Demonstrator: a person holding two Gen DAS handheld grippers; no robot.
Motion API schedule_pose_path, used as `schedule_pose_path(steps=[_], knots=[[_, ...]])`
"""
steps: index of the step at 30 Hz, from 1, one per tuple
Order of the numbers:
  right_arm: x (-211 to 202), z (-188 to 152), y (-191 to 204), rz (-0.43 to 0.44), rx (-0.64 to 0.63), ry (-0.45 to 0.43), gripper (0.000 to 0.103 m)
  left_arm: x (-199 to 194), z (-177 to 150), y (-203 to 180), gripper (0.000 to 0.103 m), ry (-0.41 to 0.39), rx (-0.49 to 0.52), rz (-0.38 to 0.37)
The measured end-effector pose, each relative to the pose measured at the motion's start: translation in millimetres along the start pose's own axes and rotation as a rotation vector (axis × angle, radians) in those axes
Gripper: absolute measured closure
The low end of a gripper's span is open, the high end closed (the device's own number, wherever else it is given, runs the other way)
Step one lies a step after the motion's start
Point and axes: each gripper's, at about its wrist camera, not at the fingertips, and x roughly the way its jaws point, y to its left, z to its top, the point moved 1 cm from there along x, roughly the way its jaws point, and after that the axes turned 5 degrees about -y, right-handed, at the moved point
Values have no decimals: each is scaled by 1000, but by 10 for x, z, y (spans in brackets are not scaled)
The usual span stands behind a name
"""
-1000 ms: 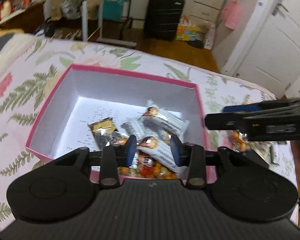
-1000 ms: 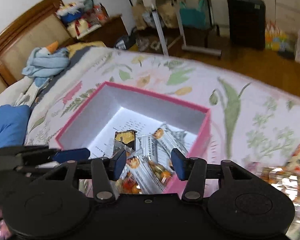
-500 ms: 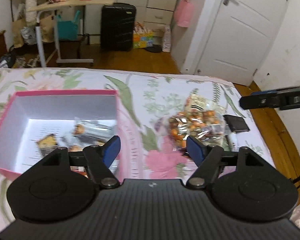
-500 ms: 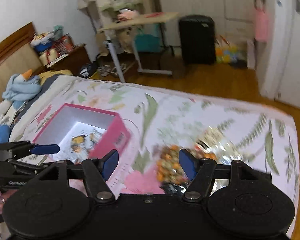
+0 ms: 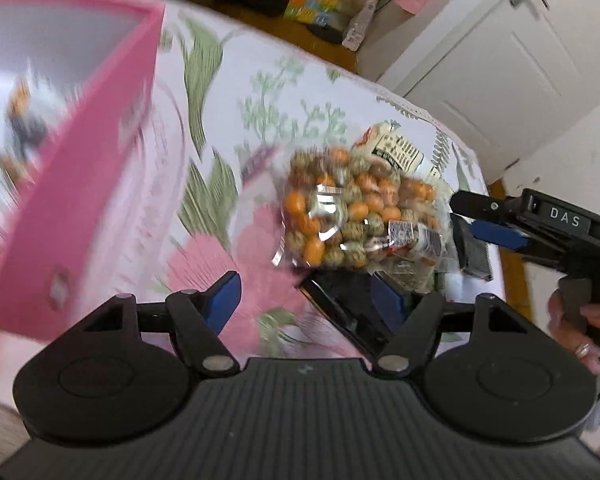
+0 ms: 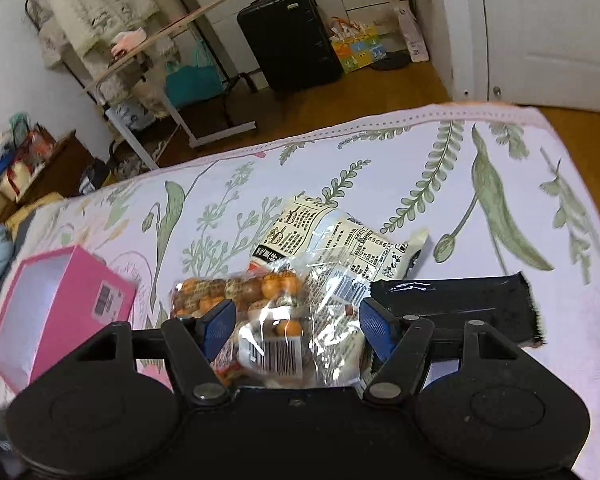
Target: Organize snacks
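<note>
Snacks remain unsorted: right gripper [image 6: 296,326], jaws wide and empty, straddles the clear bag of orange sweets [image 6: 260,304] at lower centre; closing, then carrying to the pink box [image 6: 56,312] at lower left, appears next; left gripper [image 5: 306,300] likewise wide, empty.

Both grippers' fingers [image 5: 224,302] spread wide

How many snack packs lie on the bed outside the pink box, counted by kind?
Clear bag of orange and speckled balls: 1
White printed pack: 1
Black wrapped pack: 1
Total: 3
</note>
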Motion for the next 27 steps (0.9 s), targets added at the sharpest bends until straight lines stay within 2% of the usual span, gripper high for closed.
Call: schedule_pose_path(steps=[3,7,12,14,15,16,17,18,21,24,27], knots=[[87,-25,-35,17,28,-3,30,158,-109,101,33,-8,-80,-25],[162,-54,-67,-39,13,-15,29,234,-191,102,33,-70,-46,-44],[190,-65,-143,4,53,-4,29,255,-166,95,33,-78,-38,-77],[189,-64,-127,24,48,21,49,256,-158,119,33,-80,-49,-84],[182,-63,-106,12,29,35,55,249,-148,143,32,-81,-57,-87],[168,-61,-80,3,3,49,71,252,-142,161,32,-81,-64,-89],[149,-61,-63,2,-16,66,93,246,-135,178,32,-76,-67,-92],[131,-67,-54,15,-30,94,98,252,-124,190,32,-67,-67,-96],[34,-110,-23,76,-50,151,100,256,-103,249,31,-52,-96,-99],[-78,-168,148,137,-148,182,100,239,-96,322,30,-45,-140,-103],[-163,-183,368,143,-274,110,89,228,-93,382,30,-55,-179,-82]])
